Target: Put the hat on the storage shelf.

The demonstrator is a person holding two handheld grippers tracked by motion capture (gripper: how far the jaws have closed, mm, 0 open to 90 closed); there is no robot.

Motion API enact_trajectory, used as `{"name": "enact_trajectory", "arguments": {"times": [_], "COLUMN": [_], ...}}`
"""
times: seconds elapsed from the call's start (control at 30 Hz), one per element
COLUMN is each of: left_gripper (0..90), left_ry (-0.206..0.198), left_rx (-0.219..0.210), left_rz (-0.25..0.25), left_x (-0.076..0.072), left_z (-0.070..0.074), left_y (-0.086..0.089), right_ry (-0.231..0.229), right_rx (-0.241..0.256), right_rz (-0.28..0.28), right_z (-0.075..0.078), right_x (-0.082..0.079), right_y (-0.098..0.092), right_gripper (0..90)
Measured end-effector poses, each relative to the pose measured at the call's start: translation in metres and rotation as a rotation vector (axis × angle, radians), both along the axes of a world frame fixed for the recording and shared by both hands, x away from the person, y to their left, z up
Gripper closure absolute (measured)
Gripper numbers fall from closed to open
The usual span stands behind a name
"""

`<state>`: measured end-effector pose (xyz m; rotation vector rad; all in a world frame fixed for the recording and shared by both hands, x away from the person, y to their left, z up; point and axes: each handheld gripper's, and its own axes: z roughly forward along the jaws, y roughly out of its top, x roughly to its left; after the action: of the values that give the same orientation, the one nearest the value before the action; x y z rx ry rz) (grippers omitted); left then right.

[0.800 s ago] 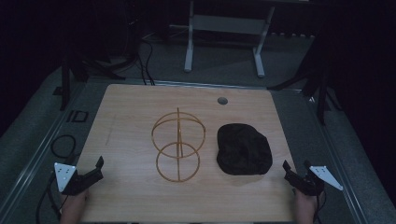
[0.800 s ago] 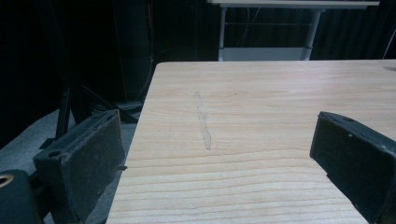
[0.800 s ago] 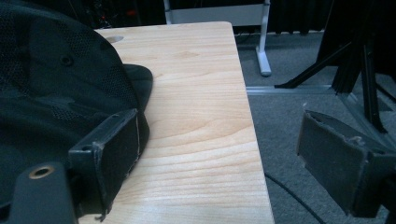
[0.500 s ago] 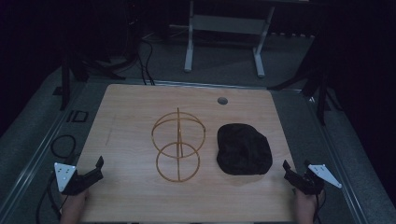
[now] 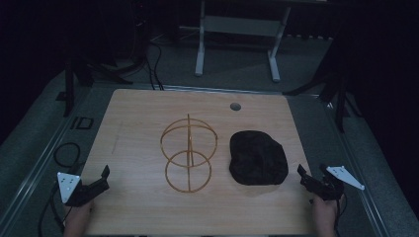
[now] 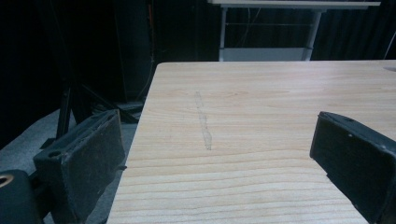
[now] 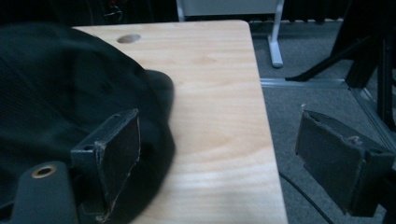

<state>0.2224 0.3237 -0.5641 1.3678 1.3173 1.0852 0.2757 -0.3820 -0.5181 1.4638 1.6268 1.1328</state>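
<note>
- Presently, the left gripper (image 5: 101,178) is held at the table's (image 5: 138,123) 8 o'clock corner, jaws spread wide with nothing between them; in the left gripper view only bare wood and a faint scuff (image 6: 203,126) are seen past them.
- The right gripper (image 5: 310,178) is held at the 4 o'clock edge, jaws likewise parted wide and gripping nothing.
- The cap (image 5: 258,157), black, is laid on the table at 3 o'clock of centre, just beside the right gripper but not touched by it.
- In the right gripper view the cap (image 7: 60,93) is seen behind the left-hand jaw.
- The wire frame (image 5: 188,152), of gold rings, is stood at the centre, near the cap's 9 o'clock side.
- A hole (image 5: 235,106) is seen at 12 o'clock of the cap.
</note>
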Motion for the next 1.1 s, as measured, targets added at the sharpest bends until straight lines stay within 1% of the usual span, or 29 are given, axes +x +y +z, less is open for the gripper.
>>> {"name": "enact_trajectory", "arguments": {"times": [0.07, 0.1, 0.17, 0.23, 0.27, 0.37, 0.4, 0.43, 0.5, 0.6, 0.67, 0.73, 0.8, 0.9, 0.97, 1.03, 1.07, 1.1], "left_gripper": [3.4, 3.4, 3.4, 3.4, 3.4, 3.4, 3.4, 3.4, 3.4, 3.4, 3.4, 3.4, 3.4, 3.4, 3.4, 3.4, 3.4, 3.4], "left_ry": [0.001, 0.0, 0.0, -0.001, -0.001, -0.002, -0.002, -0.002, -0.002, -0.003, -0.002, -0.002, -0.002, -0.003, -0.003, -0.003, -0.003, -0.003], "left_rx": [0.0, -0.001, -0.001, -0.005, -0.004, -0.006, -0.007, -0.007, -0.008, -0.009, -0.008, -0.008, -0.008, -0.008, -0.009, -0.009, -0.009, -0.009], "left_rz": [0.0, 0.0, -0.001, -0.003, -0.002, -0.002, -0.002, -0.002, -0.002, -0.002, -0.002, -0.002, -0.003, -0.004, -0.005, -0.006, -0.006, -0.007], "left_x": [0.0, 0.0, 0.0, 0.0, 0.0, 0.0, 0.0, 0.0, 0.0, 0.0, 0.0, 0.0, 0.0, 0.0, 0.0, 0.0, 0.0, 0.0], "left_z": [0.0, 0.0, 0.0, 0.0, 0.0, 0.0, 0.0, 0.0, 0.0, 0.0, 0.0, 0.0, 0.0, 0.0, 0.0, 0.0, 0.0, 0.0], "left_y": [0.0, 0.0, 0.0, 0.0, 0.0, 0.0, 0.0, 0.0, 0.0, 0.0, 0.0, 0.0, 0.0, 0.0, 0.0, 0.001, 0.001, 0.001], "right_ry": [-0.01, -0.014, -0.01, -0.013, -0.01, -0.014, -0.014, -0.022, -0.029, -0.03, -0.029, -0.031, -0.02, 0.007, 0.012, 0.022, 0.029, 0.035], "right_rx": [-0.003, 0.006, 0.009, 0.022, 0.022, 0.035, 0.023, 0.0, -0.016, -0.026, -0.004, 0.006, 0.009, -0.003, -0.026, -0.039, -0.041, -0.042], "right_rz": [0.017, 0.033, 0.043, 0.053, 0.052, 0.085, 0.083, 0.078, 0.12, 0.14, 0.173, 0.201, 0.221, 0.241, 0.241, 0.236, 0.231, 0.237], "right_z": [0.007, 0.011, 0.018, 0.026, 0.028, 0.038, 0.041, 0.042, 0.045, 0.047, 0.05, 0.051, 0.052, 0.05, 0.048, 0.044, 0.042, 0.04], "right_x": [0.001, 0.002, 0.003, 0.003, 0.004, 0.007, 0.008, 0.01, 0.011, 0.013, 0.014, 0.014, 0.014, 0.015, 0.015, 0.017, 0.018, 0.019], "right_y": [0.005, 0.008, 0.014, 0.02, 0.022, 0.033, 0.038, 0.043, 0.05, 0.058, 0.068, 0.077, 0.085, 0.1, 0.109, 0.115, 0.118, 0.121], "right_gripper": [13.9, 13.9, 13.8, 13.6, 13.6, 13.3, 13.2, 13.1, 12.0, 11.9, 11.8, 11.8, 11.9, 12.1, 13.5, 13.7, 14.0, 14.0]}}
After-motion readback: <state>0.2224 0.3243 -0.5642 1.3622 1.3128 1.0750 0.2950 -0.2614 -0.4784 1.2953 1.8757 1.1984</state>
